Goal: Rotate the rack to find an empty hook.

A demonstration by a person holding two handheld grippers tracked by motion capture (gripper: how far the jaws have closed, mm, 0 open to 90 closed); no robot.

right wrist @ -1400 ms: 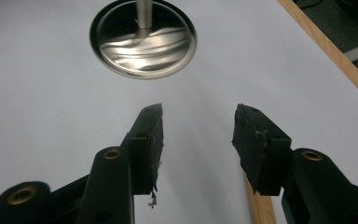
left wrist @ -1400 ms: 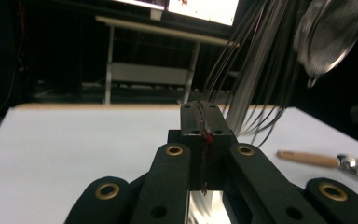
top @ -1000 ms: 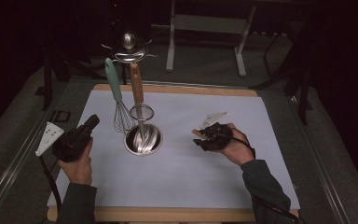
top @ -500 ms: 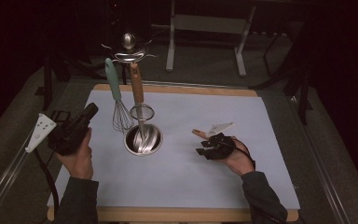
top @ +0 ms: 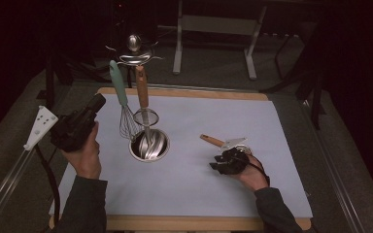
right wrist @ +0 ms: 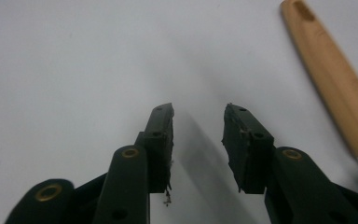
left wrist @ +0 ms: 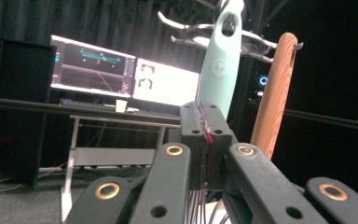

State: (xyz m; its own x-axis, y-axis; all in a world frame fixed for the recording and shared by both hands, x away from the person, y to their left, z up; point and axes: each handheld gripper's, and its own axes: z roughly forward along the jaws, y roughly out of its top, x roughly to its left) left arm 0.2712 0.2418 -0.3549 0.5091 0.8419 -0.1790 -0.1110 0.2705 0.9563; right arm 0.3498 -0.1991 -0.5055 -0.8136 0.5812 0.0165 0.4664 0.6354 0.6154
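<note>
The right gripper (right wrist: 198,116) sits low on the white mat (top: 272,126), its jaws apart with nothing between, just closing; the wooden-handled tool (right wrist: 331,79) lies flat beside it, easy to grab; the left gripper (top: 94,104) is pressed together, lifted out of the way

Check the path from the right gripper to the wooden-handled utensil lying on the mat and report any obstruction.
Nothing visible stands in the way. The right gripper has its jaws apart with nothing between them, over bare mat; they have just been closing. The wooden-handled utensil lies flat just beside it, off to the side of the jaws rather than between them.
</note>
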